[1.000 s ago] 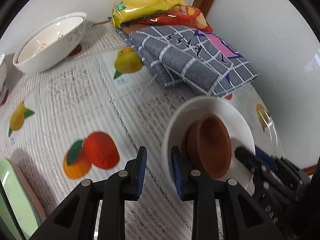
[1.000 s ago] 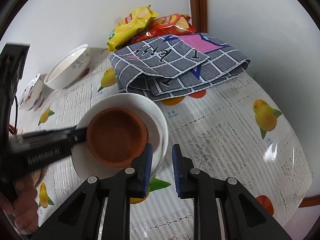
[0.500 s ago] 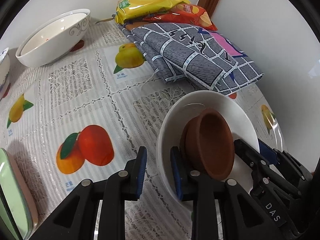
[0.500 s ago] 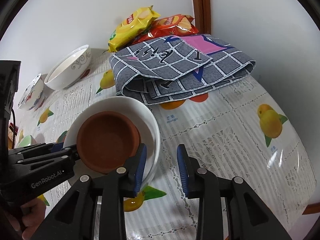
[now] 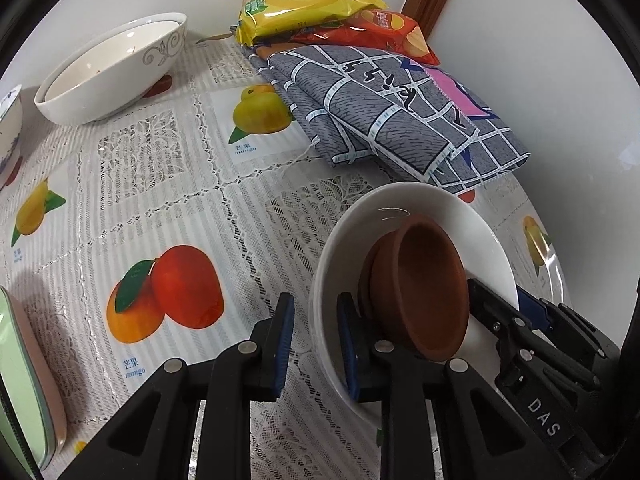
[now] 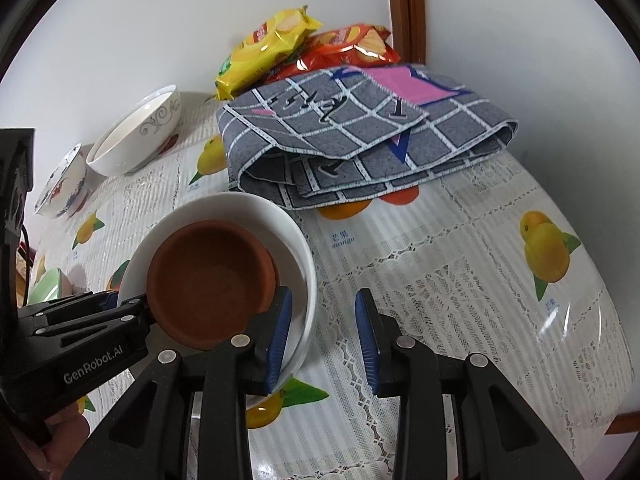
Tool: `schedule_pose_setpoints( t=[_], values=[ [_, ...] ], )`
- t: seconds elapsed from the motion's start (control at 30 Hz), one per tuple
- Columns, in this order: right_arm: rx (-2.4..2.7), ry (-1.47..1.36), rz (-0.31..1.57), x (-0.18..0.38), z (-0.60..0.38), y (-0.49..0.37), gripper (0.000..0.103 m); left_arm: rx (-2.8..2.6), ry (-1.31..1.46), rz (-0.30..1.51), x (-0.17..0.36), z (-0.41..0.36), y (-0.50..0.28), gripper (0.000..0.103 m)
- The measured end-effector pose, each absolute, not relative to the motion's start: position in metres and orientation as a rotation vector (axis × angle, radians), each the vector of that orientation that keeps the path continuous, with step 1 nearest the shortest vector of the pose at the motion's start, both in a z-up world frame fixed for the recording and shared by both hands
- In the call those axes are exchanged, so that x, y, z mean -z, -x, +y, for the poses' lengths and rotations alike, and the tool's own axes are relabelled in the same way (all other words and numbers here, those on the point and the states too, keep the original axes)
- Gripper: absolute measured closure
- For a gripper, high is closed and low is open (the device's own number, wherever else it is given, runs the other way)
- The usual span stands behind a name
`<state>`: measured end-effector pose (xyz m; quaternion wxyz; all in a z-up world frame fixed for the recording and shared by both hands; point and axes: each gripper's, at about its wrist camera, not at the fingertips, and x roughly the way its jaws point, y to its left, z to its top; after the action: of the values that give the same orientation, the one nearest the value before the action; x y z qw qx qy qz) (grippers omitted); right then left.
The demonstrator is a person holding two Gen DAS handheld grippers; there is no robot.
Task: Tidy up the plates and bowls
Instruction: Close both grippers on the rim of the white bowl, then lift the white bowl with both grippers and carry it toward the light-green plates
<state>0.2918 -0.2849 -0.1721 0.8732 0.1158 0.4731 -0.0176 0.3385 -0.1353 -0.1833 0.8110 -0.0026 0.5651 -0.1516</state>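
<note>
"GenRobot.AI" on left gripper (image 6: 132, 308); "mango" on tablecloth (image 6: 342, 240)

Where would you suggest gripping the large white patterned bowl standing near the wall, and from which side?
Take the patterned bowl by its rim, one finger inside and one outside. It stands upright with its mouth open and walls flaring outward, too wide to span. Come from the tablecloth side facing the grippers, since the wall lies close behind it and the yellow snack bag beside it.
</note>
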Motion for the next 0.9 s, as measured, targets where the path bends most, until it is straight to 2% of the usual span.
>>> schedule_pose_setpoints(
  t=[0.27, 0.9],
  values=[
    [0.008, -0.285, 0.976, 0.175, -0.287, -0.291, 0.074, 0.326, -0.028, 1.197, 0.182, -0.142, -0.336, 0.089],
    [-0.015, -0.344, 0.907, 0.184, -0.291, -0.287, 0.077, 0.314, 0.039, 1.195, 0.186, -0.136, -0.336, 0.09]
  ],
)
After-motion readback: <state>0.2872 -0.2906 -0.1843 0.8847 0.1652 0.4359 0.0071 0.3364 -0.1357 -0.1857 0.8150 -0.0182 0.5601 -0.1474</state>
